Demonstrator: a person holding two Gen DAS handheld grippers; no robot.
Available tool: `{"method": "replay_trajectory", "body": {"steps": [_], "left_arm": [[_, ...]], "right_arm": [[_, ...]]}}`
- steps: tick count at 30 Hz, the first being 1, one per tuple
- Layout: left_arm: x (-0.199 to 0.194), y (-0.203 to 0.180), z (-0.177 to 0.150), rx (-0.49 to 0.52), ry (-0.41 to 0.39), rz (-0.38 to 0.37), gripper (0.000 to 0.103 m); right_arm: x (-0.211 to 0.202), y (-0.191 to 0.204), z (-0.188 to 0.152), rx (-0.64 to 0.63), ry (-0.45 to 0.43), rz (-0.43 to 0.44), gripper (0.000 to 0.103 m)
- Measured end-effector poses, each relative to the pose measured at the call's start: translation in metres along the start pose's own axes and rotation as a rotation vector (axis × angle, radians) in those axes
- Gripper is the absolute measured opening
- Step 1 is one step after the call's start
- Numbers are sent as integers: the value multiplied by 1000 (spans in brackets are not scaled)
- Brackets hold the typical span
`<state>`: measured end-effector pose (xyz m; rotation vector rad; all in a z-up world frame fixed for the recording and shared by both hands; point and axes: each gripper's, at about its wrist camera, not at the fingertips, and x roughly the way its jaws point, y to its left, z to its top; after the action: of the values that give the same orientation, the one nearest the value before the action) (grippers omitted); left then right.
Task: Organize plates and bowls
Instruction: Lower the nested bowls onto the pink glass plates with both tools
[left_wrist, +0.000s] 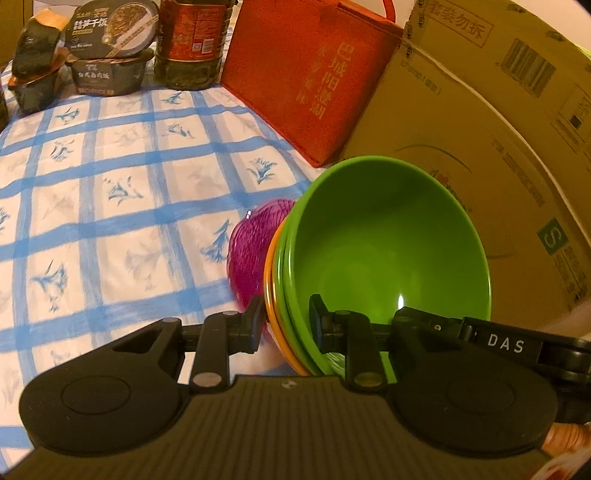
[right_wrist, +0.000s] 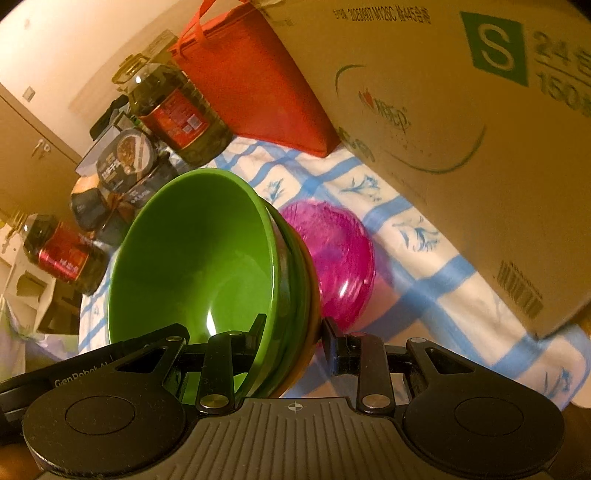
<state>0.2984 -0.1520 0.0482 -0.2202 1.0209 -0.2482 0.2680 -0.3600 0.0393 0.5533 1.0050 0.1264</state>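
Both tongs pinch the stack's rim: left tongs (left_wrist: 286, 325) on one side, right tongs (right_wrist: 295, 338) on the other. The nested stack (left_wrist: 388, 254), green bowls over an orange one, rides tilted above the tabletop (left_wrist: 110, 221). Beyond, the pink bowl (right_wrist: 336, 254) lies apart, likely next to join.

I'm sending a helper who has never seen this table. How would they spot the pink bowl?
Find the big cardboard box at the edge of the blue-checked tablecloth. In front of it sits the tilted stack of green bowls. The pink bowl is right behind that stack: the only see-through magenta one.
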Motion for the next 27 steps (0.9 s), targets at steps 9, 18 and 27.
{"method": "replay_trajectory", "body": {"steps": [9,18,27], "left_arm": [[37,6,25,-19,27,7,22],[71,14,41,-35,50,17,23],[91,20,38,-43,76,21,23]], "right_arm": [[35,-7,30,2,25,-17,31],[68,-21,46,25,61,-21,31],[87,-29,48,23,90,-32,31]]}}
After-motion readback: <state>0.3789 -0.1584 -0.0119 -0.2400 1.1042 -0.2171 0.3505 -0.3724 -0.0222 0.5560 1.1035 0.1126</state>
